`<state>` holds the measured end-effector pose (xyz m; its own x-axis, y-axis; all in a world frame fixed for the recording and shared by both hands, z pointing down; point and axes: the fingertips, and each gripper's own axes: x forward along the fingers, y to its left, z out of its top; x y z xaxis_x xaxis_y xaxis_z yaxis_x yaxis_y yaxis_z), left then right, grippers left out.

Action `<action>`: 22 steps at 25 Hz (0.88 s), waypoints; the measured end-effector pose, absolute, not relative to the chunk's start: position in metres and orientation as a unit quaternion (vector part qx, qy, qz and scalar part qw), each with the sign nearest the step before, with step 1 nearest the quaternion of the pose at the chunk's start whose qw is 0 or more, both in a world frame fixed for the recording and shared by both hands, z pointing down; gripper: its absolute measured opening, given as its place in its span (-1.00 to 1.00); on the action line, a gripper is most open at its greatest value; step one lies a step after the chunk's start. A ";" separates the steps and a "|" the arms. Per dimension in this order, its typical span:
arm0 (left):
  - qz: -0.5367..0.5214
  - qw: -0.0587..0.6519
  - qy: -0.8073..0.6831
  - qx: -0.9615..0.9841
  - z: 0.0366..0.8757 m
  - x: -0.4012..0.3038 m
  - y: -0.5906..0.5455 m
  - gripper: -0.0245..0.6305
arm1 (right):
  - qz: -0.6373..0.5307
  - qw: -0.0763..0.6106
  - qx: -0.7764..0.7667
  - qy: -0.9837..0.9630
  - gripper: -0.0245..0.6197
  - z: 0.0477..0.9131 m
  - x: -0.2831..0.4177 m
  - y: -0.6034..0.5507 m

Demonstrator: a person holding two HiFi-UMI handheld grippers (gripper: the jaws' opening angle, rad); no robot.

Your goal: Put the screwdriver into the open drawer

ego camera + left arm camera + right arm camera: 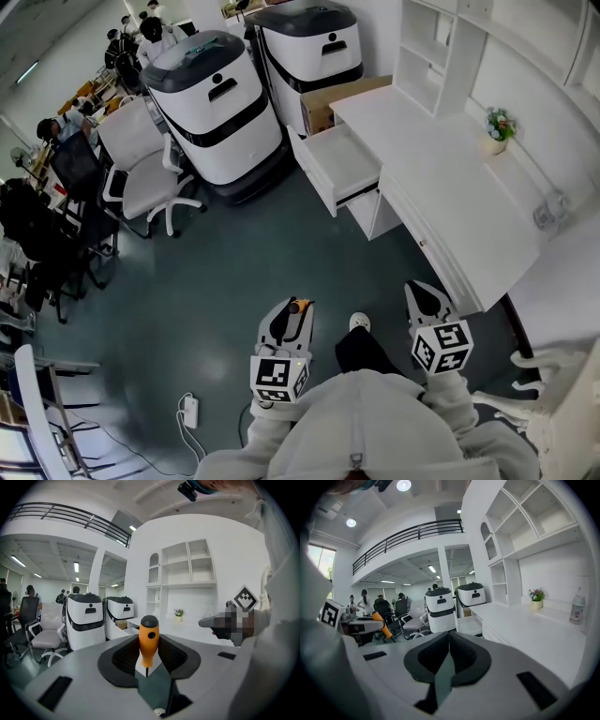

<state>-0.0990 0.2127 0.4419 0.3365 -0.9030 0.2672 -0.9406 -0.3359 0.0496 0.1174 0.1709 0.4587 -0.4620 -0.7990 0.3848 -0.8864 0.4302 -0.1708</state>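
At the lower centre of the head view, the left gripper (295, 311) is seen clamped on the screwdriver (148, 641). Its orange handle is held upright between the pads, and its shaft is mostly hidden. To the right, the right gripper (424, 291) is closed on nothing. Farther up, the open drawer (339, 161) is pulled out of the white desk (450, 187), well apart from both.

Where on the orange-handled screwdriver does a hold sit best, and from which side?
The orange-handled screwdriver is best clamped on its thick handle, from both flanks, as the left gripper has it: the handle stands upright between the pads, black cap up; the thin shaft below offers little to clamp.
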 end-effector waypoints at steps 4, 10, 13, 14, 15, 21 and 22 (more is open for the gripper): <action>0.093 0.092 -0.565 0.814 0.437 -0.093 0.172 -0.52 | 0.173 0.122 0.502 -0.838 -0.82 0.455 0.120 0.130; 0.090 0.093 -0.569 0.812 0.431 -0.088 0.117 -0.52 | 0.176 0.125 0.497 -0.840 -0.82 0.455 0.127 0.075; 0.092 0.093 -0.573 0.809 0.433 -0.085 0.096 -0.52 | 0.175 0.126 0.494 -0.842 -0.82 0.457 0.129 0.052; 0.092 0.093 -0.574 0.808 0.434 -0.084 0.089 -0.52 | 0.175 0.126 0.492 -0.844 -0.82 0.457 0.130 0.044; 0.092 0.092 -0.575 0.807 0.434 -0.083 0.082 -0.52 | 0.174 0.125 0.490 -0.845 -0.82 0.457 0.130 0.037; 0.089 0.084 -0.585 0.802 0.431 -0.080 0.047 -0.52 | 0.167 0.121 0.478 -0.853 -0.82 0.455 0.130 -0.004; 0.089 0.083 -0.587 0.801 0.431 -0.080 0.043 -0.52 | 0.165 0.121 0.476 -0.855 -0.82 0.454 0.129 -0.010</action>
